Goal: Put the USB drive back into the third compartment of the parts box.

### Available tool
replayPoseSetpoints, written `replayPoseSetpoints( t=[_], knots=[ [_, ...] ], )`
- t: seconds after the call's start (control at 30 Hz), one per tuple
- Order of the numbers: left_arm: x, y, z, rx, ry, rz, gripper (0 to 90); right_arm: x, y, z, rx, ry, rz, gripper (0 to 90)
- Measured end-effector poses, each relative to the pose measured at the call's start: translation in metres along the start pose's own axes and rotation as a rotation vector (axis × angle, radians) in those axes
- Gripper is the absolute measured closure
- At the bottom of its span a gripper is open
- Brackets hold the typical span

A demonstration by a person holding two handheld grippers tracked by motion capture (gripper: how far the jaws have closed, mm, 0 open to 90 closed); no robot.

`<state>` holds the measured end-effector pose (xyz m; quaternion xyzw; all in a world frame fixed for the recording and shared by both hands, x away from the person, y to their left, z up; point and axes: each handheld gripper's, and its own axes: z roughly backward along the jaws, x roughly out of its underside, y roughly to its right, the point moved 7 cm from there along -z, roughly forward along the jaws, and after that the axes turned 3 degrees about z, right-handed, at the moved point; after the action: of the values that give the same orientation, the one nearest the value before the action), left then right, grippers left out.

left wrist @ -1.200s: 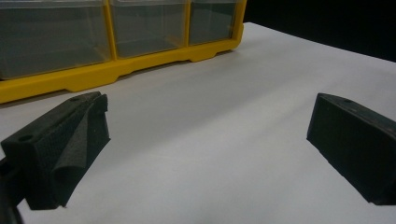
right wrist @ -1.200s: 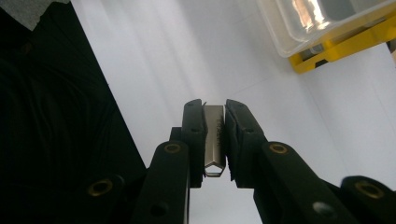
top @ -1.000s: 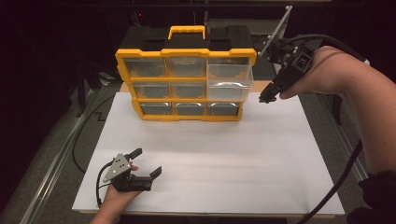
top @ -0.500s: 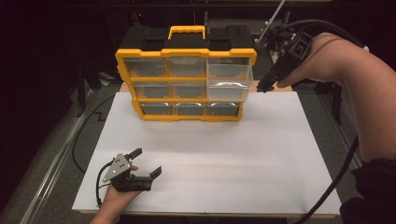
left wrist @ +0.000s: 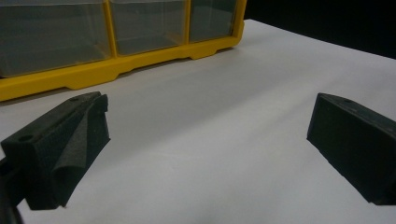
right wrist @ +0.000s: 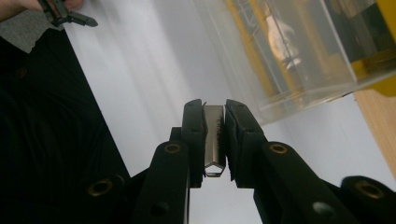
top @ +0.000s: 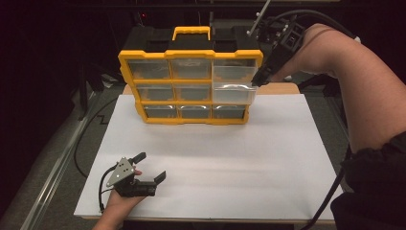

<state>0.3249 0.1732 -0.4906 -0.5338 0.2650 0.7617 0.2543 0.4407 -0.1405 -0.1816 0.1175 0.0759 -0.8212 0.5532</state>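
Here: right tool point(right wrist: 215, 140) clamps hexagonal metal bit point(right wrist: 214, 140) — clear plastic drawer point(top: 232, 92) near.

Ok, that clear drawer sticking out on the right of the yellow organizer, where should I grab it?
Take the drawer by the top edge of its clear front wall, coming from the front and slightly above. It juts out of the yellow organizer toward the person, so that edge looks free. The open left claw seems the likelier one.
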Motion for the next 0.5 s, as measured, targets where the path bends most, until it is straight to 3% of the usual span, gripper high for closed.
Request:
replayPoseSetpoints(
  t=[0.27,0.5],
  knots=[
    [-0.001,0.000,0.002,0.004,0.008,0.002,0.1,-0.020,0.004,0.001,0.018,0.011,0.010,80.1],
    [-0.001,0.000,0.001,0.004,0.006,0.002,0.1,-0.036,0.012,-0.009,0.027,0.014,0.015,80.1]
  ],
)
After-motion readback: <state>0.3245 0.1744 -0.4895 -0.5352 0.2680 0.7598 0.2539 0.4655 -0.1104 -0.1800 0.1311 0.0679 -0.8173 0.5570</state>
